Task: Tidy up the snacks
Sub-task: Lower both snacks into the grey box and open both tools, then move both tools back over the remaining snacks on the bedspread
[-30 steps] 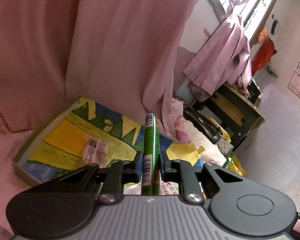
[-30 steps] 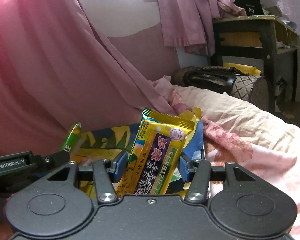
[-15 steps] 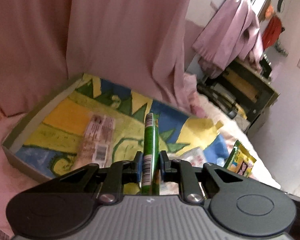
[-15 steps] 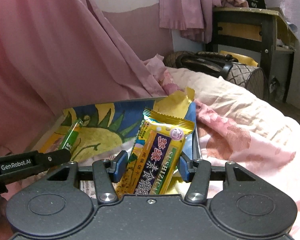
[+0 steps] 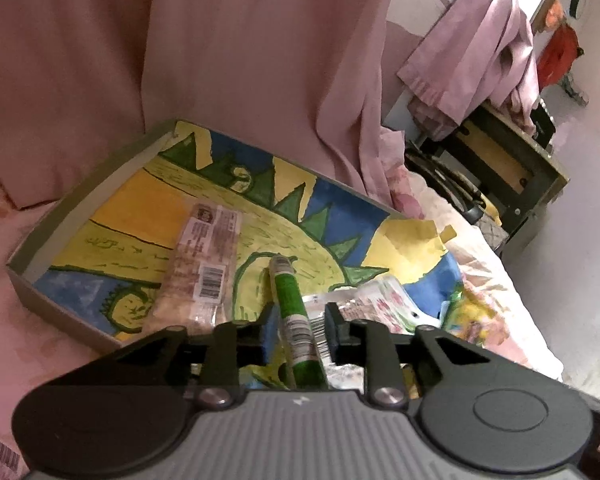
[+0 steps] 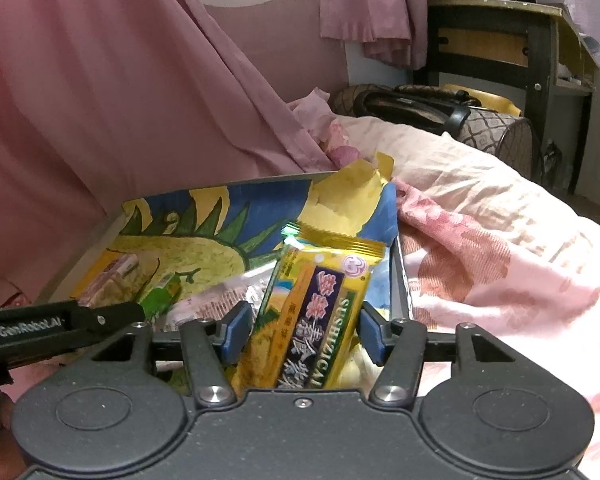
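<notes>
Both grippers over the painted tray (image 5: pixel 80 208): left gripper (image 5: pixel 298 330), jaws just opening, straddles a slim green stick pack (image 5: pixel 294 312) at lower centre; right gripper (image 6: pixel 300 330), jaws likewise widening, loosely flanks a light, crinkly yellow snack packet (image 6: pixel 320 308), best pinched across its flat middle.

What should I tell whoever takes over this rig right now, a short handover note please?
Left gripper: jaws have just been opening; the green stick pack lies between them, no longer pinched, resting in the painted tray.
Right gripper: jaws have just been opening, gaps either side of the yellow snack packet, which leans at the tray's right end.
Already in the tray: a clear wrapped bar and a silvery floral packet.
Done: both snacks brought to the tray.
Left: back both grippers out and check the bed for remaining snacks; none is clearly visible.
</notes>
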`<state>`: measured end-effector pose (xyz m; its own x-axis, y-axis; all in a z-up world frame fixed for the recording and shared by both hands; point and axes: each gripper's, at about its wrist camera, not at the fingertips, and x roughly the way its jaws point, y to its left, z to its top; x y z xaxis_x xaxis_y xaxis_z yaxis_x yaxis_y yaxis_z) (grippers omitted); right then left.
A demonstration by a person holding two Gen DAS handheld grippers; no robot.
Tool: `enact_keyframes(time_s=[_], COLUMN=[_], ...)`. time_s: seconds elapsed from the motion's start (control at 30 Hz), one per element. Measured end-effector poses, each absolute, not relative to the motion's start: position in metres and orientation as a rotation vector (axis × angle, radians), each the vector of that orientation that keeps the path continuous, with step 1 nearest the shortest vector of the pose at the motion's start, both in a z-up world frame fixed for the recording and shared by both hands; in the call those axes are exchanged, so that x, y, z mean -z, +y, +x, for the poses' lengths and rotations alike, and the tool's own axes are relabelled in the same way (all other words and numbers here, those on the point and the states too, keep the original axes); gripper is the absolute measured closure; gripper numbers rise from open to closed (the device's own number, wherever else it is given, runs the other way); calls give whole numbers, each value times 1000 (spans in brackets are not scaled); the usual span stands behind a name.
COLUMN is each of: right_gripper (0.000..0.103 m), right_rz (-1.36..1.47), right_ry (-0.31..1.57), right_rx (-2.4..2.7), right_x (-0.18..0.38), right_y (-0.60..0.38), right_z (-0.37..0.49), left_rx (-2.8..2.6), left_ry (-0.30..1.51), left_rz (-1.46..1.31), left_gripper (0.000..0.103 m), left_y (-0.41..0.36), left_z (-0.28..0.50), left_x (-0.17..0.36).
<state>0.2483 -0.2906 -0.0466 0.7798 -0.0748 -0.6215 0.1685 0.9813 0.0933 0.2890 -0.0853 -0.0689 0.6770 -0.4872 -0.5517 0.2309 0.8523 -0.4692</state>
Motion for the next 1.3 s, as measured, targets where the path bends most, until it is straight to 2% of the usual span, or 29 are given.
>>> enact_keyframes(time_s=[0.1, 0.17, 0.33, 0.5, 0.6, 0.7, 1.1, 1.3], right_gripper=[38, 30, 22, 13, 4, 1, 1, 1], right_rz=[140, 147, 155, 148, 158, 161, 149, 80], right_ry=[661, 649, 603, 545, 498, 440, 257, 246], right_rx=[128, 124, 120, 104, 76, 49, -40, -48], right_x=[46, 42, 25, 3, -12, -27, -70, -70], right_y=[-290, -290, -294, -295, -294, -292, -277, -262], right_z=[248, 246, 233, 210, 190, 171, 77, 35], left_rx=[392, 378, 343, 300, 277, 259, 185, 174], left_ry=[706, 687, 620, 553, 496, 445, 319, 357], left_rz=[-377, -365, -350, -337, -321, -287, -199, -196], left_gripper=[58, 51, 27, 11, 2, 0, 0, 0], left_y=[-83, -82, -76, -65, -59, -55, -29, -11], left_z=[285, 281, 265, 244, 226, 205, 114, 74], left_x=[65, 59, 36, 7, -12, -28, -56, -51])
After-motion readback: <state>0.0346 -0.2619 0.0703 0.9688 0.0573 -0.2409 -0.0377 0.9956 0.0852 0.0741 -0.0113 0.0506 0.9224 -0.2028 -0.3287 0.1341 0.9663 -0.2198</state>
